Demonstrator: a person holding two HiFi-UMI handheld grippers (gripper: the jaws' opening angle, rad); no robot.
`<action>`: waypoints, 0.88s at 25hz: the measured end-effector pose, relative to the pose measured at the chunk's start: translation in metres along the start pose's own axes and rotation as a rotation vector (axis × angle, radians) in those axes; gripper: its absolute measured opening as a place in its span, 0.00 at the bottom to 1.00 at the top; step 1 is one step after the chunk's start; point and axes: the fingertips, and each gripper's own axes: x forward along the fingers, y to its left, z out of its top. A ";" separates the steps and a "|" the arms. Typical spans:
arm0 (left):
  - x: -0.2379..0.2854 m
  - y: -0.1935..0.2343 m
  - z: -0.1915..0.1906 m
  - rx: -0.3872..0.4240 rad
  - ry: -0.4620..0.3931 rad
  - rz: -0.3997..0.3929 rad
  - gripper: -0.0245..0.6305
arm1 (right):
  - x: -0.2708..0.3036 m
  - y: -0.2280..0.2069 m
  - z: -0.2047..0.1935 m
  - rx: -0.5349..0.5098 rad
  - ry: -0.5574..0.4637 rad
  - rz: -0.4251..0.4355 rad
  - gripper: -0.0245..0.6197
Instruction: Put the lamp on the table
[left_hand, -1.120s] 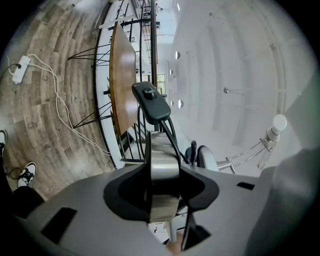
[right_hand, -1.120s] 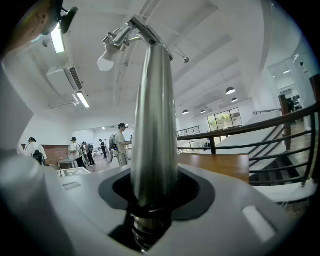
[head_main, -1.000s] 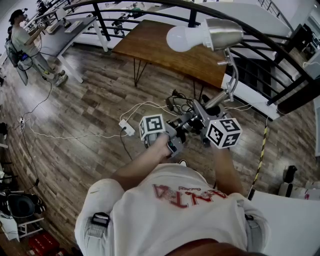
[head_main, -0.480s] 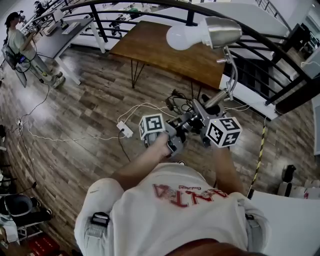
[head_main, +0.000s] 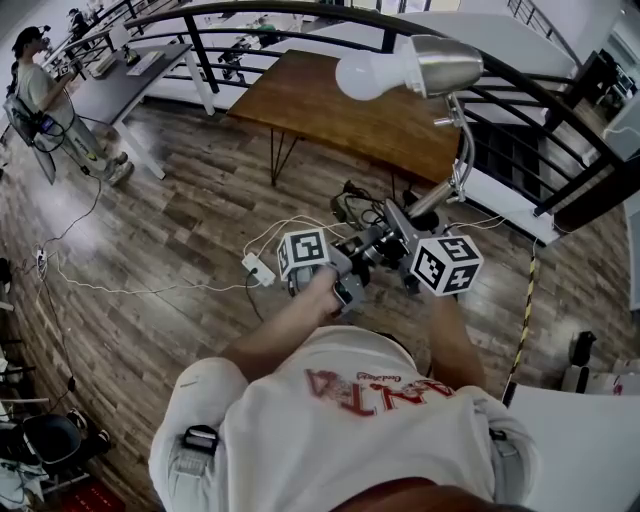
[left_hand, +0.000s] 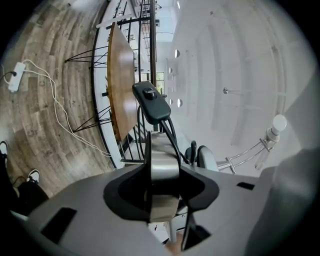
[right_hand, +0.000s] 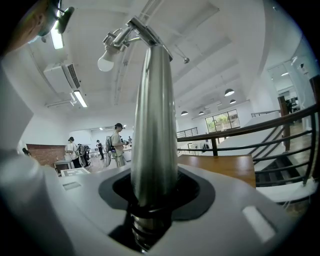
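Both grippers carry a chrome lamp above the wooden floor. Its white bulb points left, toward the brown wooden table ahead. My right gripper is shut on the lamp's tapered stem, which rises between its jaws to the bulb. My left gripper is shut on the edge of the lamp's metal base. A black cord with its switch runs over that base. The table lies beyond it.
A black curved railing runs behind and to the right of the table. A white power strip and loose cables lie on the floor on the near side of the table. A person stands far left by a grey desk. A white surface is at lower right.
Both grips on the lamp are unchanged. The floor, power strip and table have slid slightly right and down in the head view, so the camera has shifted a little.
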 end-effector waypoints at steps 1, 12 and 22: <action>-0.007 0.000 0.006 0.006 0.003 0.000 0.29 | 0.005 0.006 -0.001 0.002 -0.004 -0.002 0.30; -0.052 0.023 0.043 -0.032 0.018 0.024 0.29 | 0.054 0.041 -0.025 0.035 0.032 -0.021 0.30; -0.042 0.033 0.087 -0.012 -0.008 0.032 0.29 | 0.097 0.028 -0.023 0.032 0.019 0.007 0.30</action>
